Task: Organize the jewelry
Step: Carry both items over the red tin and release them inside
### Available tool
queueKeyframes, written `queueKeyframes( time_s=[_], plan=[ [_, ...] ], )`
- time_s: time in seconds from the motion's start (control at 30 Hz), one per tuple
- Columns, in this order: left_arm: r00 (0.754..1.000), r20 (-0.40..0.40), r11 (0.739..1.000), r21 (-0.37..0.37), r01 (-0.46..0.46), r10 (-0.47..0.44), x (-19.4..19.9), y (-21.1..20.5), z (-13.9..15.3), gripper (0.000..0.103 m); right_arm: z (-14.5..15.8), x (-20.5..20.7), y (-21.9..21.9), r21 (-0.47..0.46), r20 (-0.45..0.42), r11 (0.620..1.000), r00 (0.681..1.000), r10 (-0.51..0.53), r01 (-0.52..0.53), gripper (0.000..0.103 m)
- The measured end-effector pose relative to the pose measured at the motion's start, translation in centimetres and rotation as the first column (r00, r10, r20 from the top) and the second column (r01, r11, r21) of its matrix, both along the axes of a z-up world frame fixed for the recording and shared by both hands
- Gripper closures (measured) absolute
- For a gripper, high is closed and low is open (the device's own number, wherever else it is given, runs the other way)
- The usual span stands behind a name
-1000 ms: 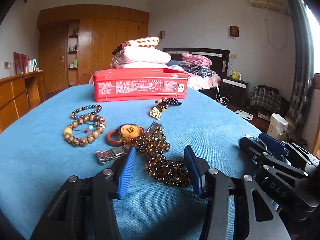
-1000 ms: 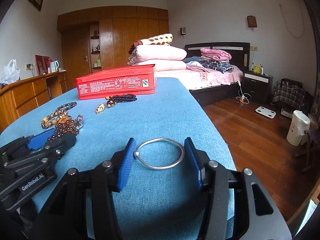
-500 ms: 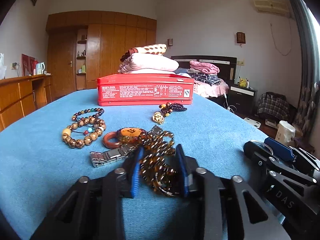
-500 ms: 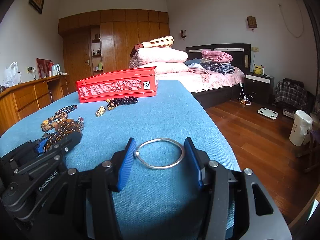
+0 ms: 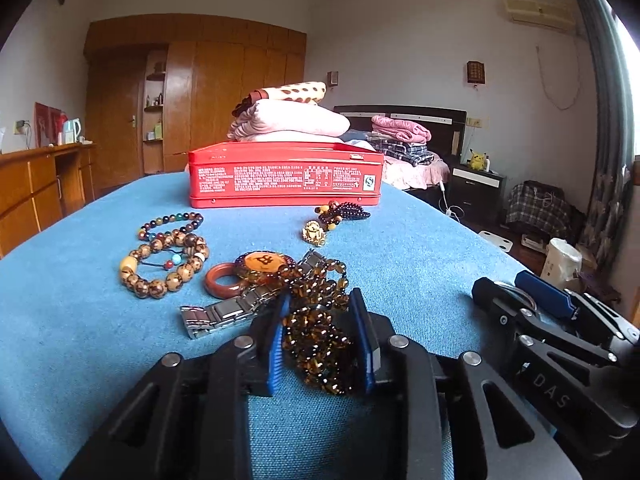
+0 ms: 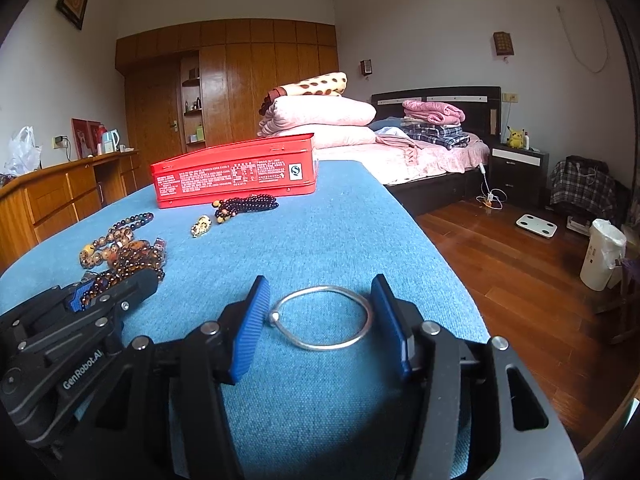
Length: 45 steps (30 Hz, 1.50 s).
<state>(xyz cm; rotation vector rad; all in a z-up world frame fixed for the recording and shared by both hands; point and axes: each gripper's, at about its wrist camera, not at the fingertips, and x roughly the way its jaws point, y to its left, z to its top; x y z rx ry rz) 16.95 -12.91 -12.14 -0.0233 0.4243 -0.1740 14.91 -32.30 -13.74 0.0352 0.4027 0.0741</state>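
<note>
My left gripper (image 5: 320, 340) is shut on a brown amber bead strand (image 5: 320, 320) that lies on the blue cloth. My right gripper (image 6: 320, 320) has its blue pads touching both sides of a silver bangle (image 6: 324, 318) resting on the cloth. A red tin box (image 5: 286, 174) stands closed at the far side; it also shows in the right wrist view (image 6: 236, 176). Wooden bead bracelets (image 5: 164, 260), a reddish ring (image 5: 224, 278), an orange pendant (image 5: 264, 262), a metal watch band (image 5: 224, 314), a dark bead strand (image 5: 346, 212) and a gold charm (image 5: 315, 234) lie between.
The blue-covered table (image 6: 340, 220) ends at its right edge above a wooden floor (image 6: 520, 280). A bed (image 6: 432, 152) with folded bedding stands behind. A wooden sideboard (image 6: 60, 192) runs along the left. The right gripper shows at the right of the left wrist view (image 5: 532, 304).
My left gripper moved forward and closed its jaws on the amber bead strand. My right gripper stayed around the silver bangle.
</note>
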Motion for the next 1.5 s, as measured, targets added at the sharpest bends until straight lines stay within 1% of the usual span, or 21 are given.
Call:
queueKeyframes(
  time_s=[0.03, 0.2, 0.27, 0.3, 0.4, 0.63, 0.9, 0.97, 1.03, 1.17, 1.2, 1.27, 1.37, 1.5],
  plan=[
    [1.0, 0.0, 1.0, -0.001, 0.003, -0.003, 0.0, 0.1, 0.0, 0.074, 0.0, 0.0, 0.1, -0.009, 0.002, 1.0, 1.0, 0.0, 0.0, 0.055],
    [1.0, 0.0, 0.999, -0.046, 0.025, -0.025, 0.0, 0.9, 0.1, 0.079, 0.2, -0.1, 0.1, -0.008, -0.006, 1.0, 1.0, -0.003, 0.003, 0.055],
    [0.999, 0.017, 0.998, -0.053, 0.03, -0.029, -0.3, 1.3, 0.4, 0.083, 0.6, -0.2, 0.2, -0.007, -0.003, 1.0, 1.0, 0.004, -0.004, 0.055],
    [0.999, 0.03, 0.998, -0.05, 0.029, -0.028, -0.5, 1.4, 0.6, 0.083, 0.8, -0.3, 0.3, -0.01, 0.001, 1.0, 1.0, 0.005, -0.005, 0.055],
    [0.997, 0.066, 0.998, -0.059, 0.03, -0.026, -1.0, 2.0, 1.3, 0.083, 1.9, -0.6, 0.9, -0.027, 0.025, 1.0, 1.0, 0.016, -0.016, 0.055],
    [0.993, 0.121, 0.996, -0.08, 0.028, -0.018, -1.1, 3.2, 3.5, 0.083, 4.7, 0.0, 1.9, -0.039, 0.062, 0.998, 0.996, 0.059, -0.056, 0.055],
    [0.99, 0.138, 0.991, -0.13, 0.04, -0.021, 1.1, 5.6, 6.6, 0.083, 8.1, 2.3, 2.9, -0.018, 0.088, 0.995, 0.991, 0.101, -0.1, 0.055],
    [0.99, 0.139, 0.989, -0.139, 0.043, -0.023, 1.9, 6.2, 7.5, 0.083, 9.0, 3.4, 3.4, -0.015, 0.087, 0.993, 0.989, 0.118, -0.117, 0.055],
    [0.987, 0.159, 0.991, -0.131, 0.036, -0.015, 2.9, 6.9, 8.6, 0.083, 10.0, 4.7, 3.9, -0.01, 0.086, 0.991, 0.987, 0.133, -0.133, 0.055],
    [0.986, 0.168, 0.991, -0.134, 0.025, -0.002, 5.5, 8.0, 10.6, 0.083, 12.1, 7.9, 4.9, -0.002, 0.095, 0.988, 0.984, 0.154, -0.154, 0.055],
    [0.985, 0.171, 0.991, -0.135, 0.018, 0.005, 6.6, 8.2, 11.3, 0.083, 12.5, 8.7, 5.1, 0.006, 0.097, 0.987, 0.982, 0.161, -0.163, 0.055],
    [0.985, 0.171, 0.991, -0.131, 0.011, 0.012, 8.3, 8.3, 12.0, 0.083, 13.5, 11.4, 5.5, 0.035, 0.093, 0.982, 0.979, 0.182, -0.185, 0.055],
    [0.988, 0.152, 0.991, -0.134, 0.019, 0.002, 11.9, 8.5, 13.3, 0.083, 14.4, 15.3, 6.2, 0.044, 0.08, 0.979, 0.978, 0.193, -0.197, 0.055],
    [0.991, 0.136, 0.992, -0.122, 0.013, 0.003, 16.7, 8.7, 14.1, 0.083, 14.2, 20.8, 7.3, 0.046, 0.039, 0.981, 0.981, 0.188, -0.19, 0.055]
  ],
)
